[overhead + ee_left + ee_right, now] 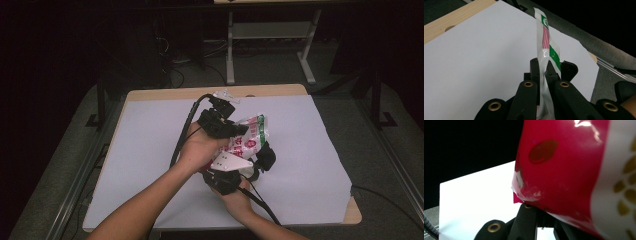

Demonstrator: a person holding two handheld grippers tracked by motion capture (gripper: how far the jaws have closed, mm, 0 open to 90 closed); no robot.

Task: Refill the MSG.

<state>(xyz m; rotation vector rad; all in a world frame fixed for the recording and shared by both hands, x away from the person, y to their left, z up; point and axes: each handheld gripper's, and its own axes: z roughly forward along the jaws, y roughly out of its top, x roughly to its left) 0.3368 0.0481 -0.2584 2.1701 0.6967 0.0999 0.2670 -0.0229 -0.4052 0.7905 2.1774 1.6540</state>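
Both claws are clamped on the snack bag [248, 136], left claw [545, 72] on its sealed edge, right claw [260, 161] on its body; judging by this, pulling apart comes next.

Dim room, grey carpet [280, 70], wooden table [210, 92] under a white sheet [150, 150], white desk legs [230, 50] stood behind, cables [175, 75] on floor

The bench [280, 90] is made of light wood and stands on a grey floor [60, 165]. A big white sheet [150, 145] lies flat on it and covers nearly all of the top. Wood shows along the far edge and at the near right corner.
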